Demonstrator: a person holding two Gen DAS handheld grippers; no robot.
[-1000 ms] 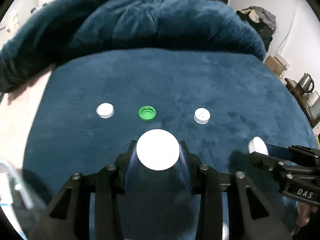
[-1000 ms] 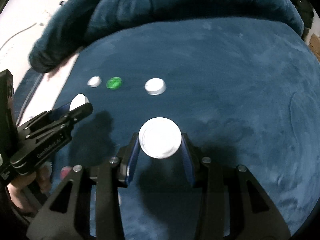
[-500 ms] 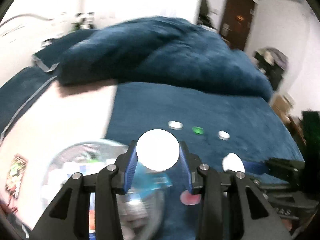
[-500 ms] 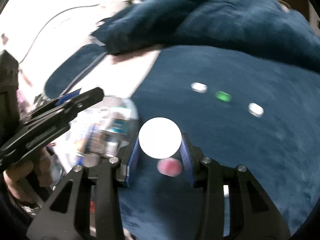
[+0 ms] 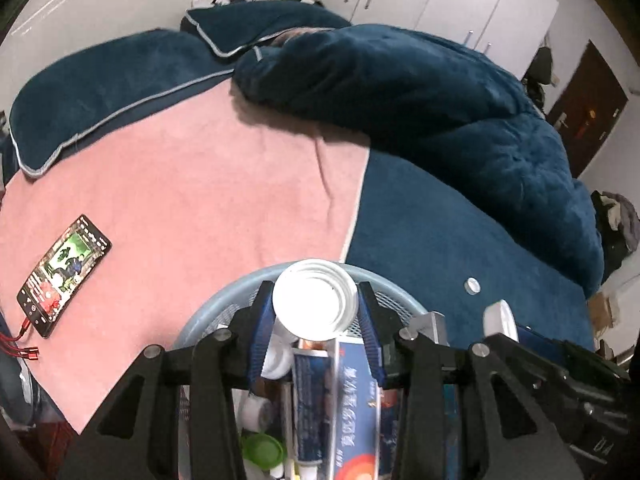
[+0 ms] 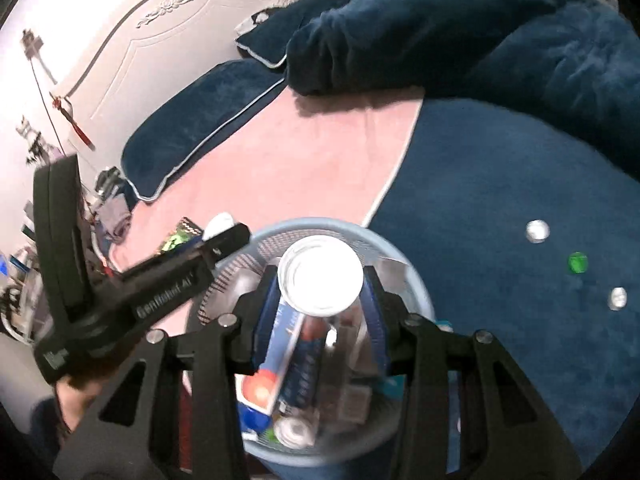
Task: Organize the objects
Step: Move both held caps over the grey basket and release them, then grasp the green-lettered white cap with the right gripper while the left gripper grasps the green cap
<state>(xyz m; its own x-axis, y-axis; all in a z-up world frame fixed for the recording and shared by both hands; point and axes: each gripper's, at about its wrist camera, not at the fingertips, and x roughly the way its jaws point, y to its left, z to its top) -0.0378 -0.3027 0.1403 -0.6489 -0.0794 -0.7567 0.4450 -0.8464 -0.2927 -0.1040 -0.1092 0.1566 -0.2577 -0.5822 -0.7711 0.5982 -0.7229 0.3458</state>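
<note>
My left gripper (image 5: pixel 316 306) is shut on a white round lid (image 5: pixel 316 300) and holds it over a light blue mesh basket (image 5: pixel 224 308). My right gripper (image 6: pixel 320 276) is shut on another white round lid (image 6: pixel 320 274) above the same basket (image 6: pixel 420 300). The basket holds a blue toothpaste box (image 5: pixel 354 408), a green cap (image 5: pixel 262 450) and other small items. On the blue blanket lie two white caps (image 6: pixel 537 231) (image 6: pixel 617 298) and a green cap (image 6: pixel 577 262). One white cap also shows in the left wrist view (image 5: pixel 472 285).
A phone (image 5: pixel 64 276) with a red cable lies on the pink sheet (image 5: pixel 220 200) to the left. A heaped blue duvet (image 5: pixel 440 92) and pillows (image 5: pixel 100 92) lie behind. Each gripper shows in the other's view, close beside the basket.
Both grippers have swung left from the blue blanket and its caps to the basket, each still holding its white lid. The basket now fills the foreground.
</note>
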